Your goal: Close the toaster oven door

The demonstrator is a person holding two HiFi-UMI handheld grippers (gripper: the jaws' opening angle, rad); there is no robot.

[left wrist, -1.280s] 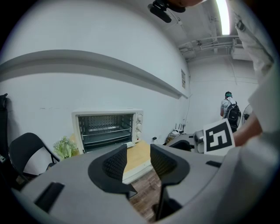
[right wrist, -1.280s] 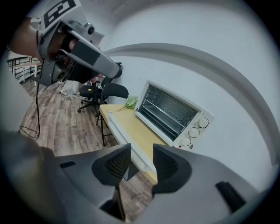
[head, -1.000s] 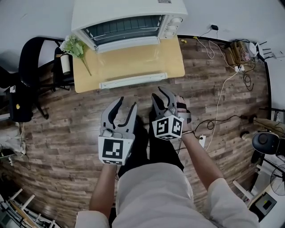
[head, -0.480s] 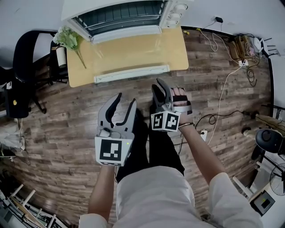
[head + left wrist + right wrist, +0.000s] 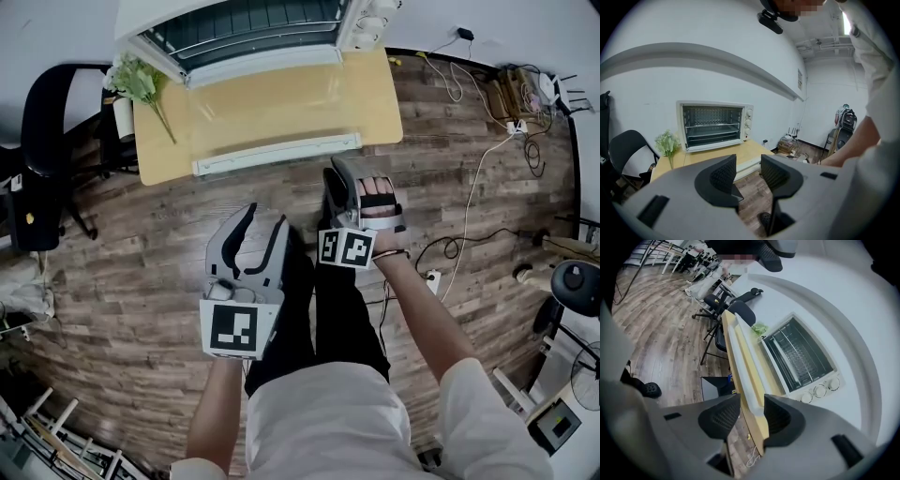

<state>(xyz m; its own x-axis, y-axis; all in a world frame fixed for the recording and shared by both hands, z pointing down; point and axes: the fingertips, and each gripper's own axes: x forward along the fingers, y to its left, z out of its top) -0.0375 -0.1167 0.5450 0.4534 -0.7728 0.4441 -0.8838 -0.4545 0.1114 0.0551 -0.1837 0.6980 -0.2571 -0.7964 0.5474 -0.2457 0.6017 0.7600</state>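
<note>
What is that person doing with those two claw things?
A person stands facing a table, a gripper in each hand. The toaster oven on it has its door folded down, wide open. The left gripper and right gripper are both open and empty, over the floor short of the table. The right one is nearer the door's handle. Nothing touches the door yet.

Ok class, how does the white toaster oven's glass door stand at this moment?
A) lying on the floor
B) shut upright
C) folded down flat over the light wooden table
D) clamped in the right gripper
C: the glass door lies folded down over the light wooden table, its white handle bar nearest the person, and the white toaster oven shows its racks.
</note>
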